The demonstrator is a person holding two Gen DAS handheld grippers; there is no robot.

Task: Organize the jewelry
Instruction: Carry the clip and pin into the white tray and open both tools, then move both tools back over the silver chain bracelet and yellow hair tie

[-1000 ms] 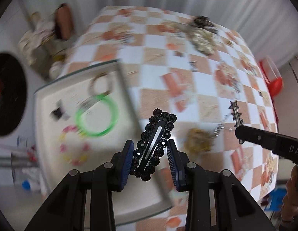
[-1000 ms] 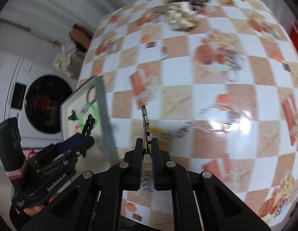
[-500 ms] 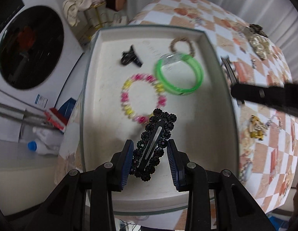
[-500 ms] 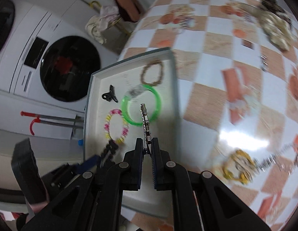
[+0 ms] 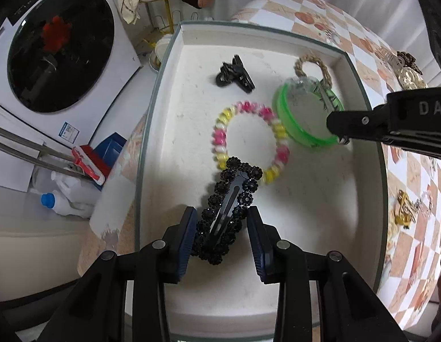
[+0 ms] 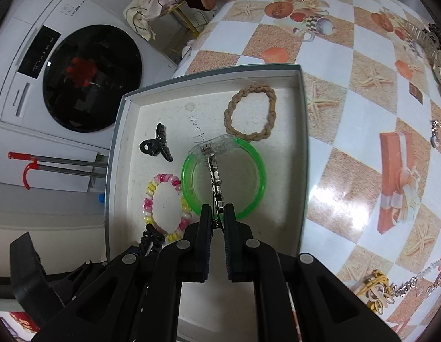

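Note:
My left gripper holds a black beaded hair clip over the near part of the white tray; its right pad stands slightly off the clip. My right gripper is shut on a thin metal hair clip, held over the green bangle in the tray. The tray also holds a pink and yellow coil bracelet, a black claw clip and a braided tan band.
Loose jewelry lies on the checkered table: a gold piece with a chain, and a pile at the far right. A washing machine stands left of the table, beyond the tray's edge.
Both grippers swung left from the checkered table to above the tray, carrying their clips, and have come lower over it.

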